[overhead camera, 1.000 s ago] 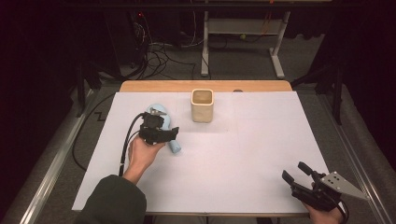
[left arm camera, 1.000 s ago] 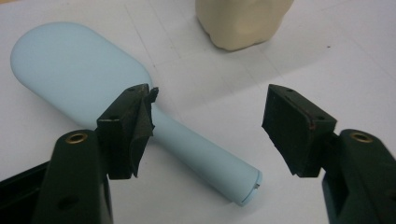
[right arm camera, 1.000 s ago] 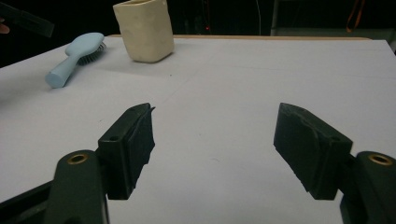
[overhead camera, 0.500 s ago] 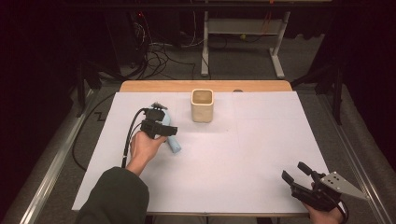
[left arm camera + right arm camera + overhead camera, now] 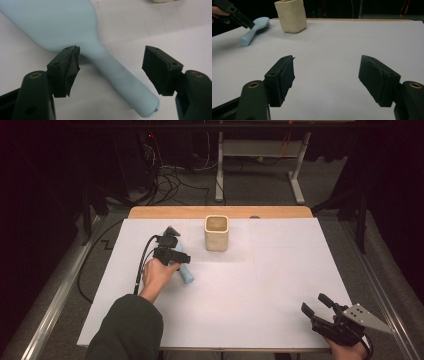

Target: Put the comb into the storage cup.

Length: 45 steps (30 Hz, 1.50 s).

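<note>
So the left claw (image 5: 111, 62) is sitting right over the light blue hairbrush (image 5: 75, 32), which lies flat on the white worktop (image 5: 260, 285) just left of the cream cup (image 5: 216, 233). Its jaws have just been opening and now stand wide, with the brush handle between them; the left pad looks right at the neck, not squeezing it. The right claw (image 5: 327, 75) hangs open with nothing in it, over the near right corner, well apart from the brush
</note>
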Each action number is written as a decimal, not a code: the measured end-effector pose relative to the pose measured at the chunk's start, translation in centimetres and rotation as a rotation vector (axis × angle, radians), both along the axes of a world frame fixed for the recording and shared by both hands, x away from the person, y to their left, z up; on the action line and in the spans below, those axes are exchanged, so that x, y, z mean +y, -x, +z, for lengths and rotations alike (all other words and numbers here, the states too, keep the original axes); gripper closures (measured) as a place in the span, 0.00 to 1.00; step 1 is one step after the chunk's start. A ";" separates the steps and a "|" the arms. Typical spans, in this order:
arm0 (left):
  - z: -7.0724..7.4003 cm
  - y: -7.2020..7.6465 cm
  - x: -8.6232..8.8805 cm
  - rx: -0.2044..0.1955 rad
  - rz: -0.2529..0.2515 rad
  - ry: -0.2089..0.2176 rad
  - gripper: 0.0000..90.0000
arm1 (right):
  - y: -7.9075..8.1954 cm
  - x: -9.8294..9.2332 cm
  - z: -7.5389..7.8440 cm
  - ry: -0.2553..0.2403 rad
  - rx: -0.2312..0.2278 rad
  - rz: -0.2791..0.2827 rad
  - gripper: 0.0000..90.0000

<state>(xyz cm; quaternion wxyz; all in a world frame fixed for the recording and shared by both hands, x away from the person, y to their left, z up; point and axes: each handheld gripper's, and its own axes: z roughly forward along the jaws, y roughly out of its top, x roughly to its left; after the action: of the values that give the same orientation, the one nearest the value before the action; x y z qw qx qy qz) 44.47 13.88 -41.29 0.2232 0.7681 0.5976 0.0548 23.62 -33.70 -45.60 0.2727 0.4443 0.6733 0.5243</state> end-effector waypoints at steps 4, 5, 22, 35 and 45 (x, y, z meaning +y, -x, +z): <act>-0.7 -0.4 -0.2 0.024 0.005 -0.013 0.35 | 0.0 0.0 0.0 -0.001 0.001 0.002 0.33; -0.8 -0.5 -0.2 0.020 0.013 -0.009 0.36 | 0.0 0.0 0.0 -0.002 0.002 0.004 0.33; -1.3 -0.5 0.0 0.069 0.056 -0.034 0.40 | -0.1 0.1 -0.1 0.002 0.004 0.013 0.33; -2.8 -1.0 -0.9 0.077 0.051 -0.063 0.40 | 0.0 0.1 0.0 0.008 -0.001 0.018 0.33; -2.9 -1.0 -1.0 0.065 0.025 -0.089 0.41 | 0.0 0.3 0.0 0.015 0.001 0.024 0.33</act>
<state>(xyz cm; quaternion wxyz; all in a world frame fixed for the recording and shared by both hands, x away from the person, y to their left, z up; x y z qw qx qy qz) 45.43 12.92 -44.24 0.1688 0.7712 0.6110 0.0591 23.66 -33.44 -45.63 0.2695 0.4344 0.6825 0.5224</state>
